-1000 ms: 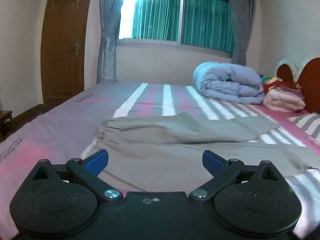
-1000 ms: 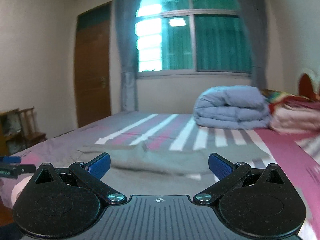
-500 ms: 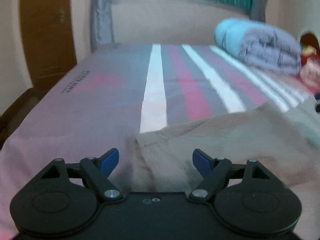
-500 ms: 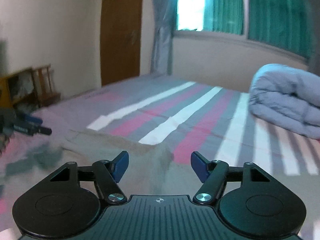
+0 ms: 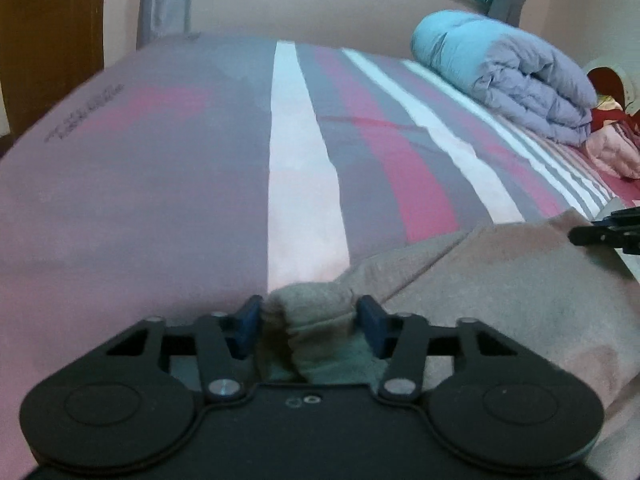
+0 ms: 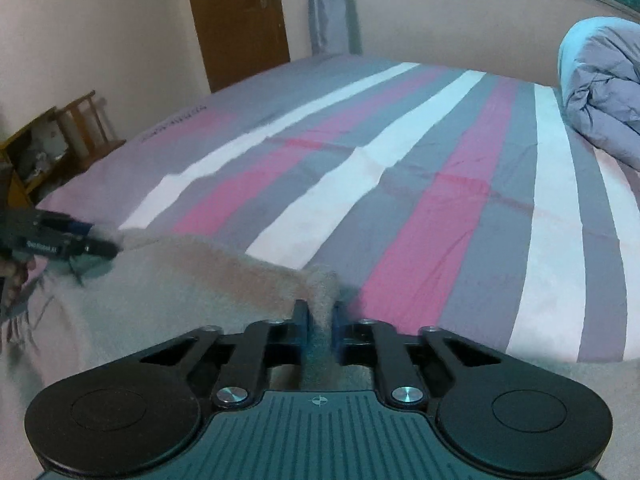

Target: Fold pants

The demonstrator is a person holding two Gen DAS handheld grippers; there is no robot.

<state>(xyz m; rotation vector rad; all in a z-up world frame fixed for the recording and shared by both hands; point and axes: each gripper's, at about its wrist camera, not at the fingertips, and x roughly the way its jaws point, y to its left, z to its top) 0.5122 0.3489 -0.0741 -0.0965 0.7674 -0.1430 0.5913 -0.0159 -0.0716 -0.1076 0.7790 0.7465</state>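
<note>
Two grippers, both now on cloth where a second ago both hung wide above the bed. Item one: your left gripper (image 5: 310, 322), pads narrowed from the wide stance of a second ago onto a bunched roll of the pants (image 5: 500, 280); the blue fingertips (image 5: 248, 320) press the fabric from either side, though a fair thickness of cloth sits between them, so judge the hold as gathered, not pinched flat. Item two: your right gripper (image 6: 320, 326), jaws drawn almost together with a thin upright ridge of the pants (image 6: 180, 280) squeezed between them. Item three: the garment itself, grey-brown, lying on the near part of the striped bedsheet (image 6: 440, 184), its far edge running between your two grips and lifted slightly at each. Meaning for the task: approach is finished and both corners of one edge appear secured, so a lift-and-carry fold looks ready to begin. Item four: open room. Beyond the pants the sheet runs bare toward the window wall, giving a broad landing area ahead. Item five: limits. The rolled blue-grey duvet (image 5: 512, 76) sits far to the right, well apart from the cloth; the wooden door (image 6: 240, 20) and small wooden rack (image 6: 88, 120) stand off the bed's left side, clear of any forward sweep.
</note>
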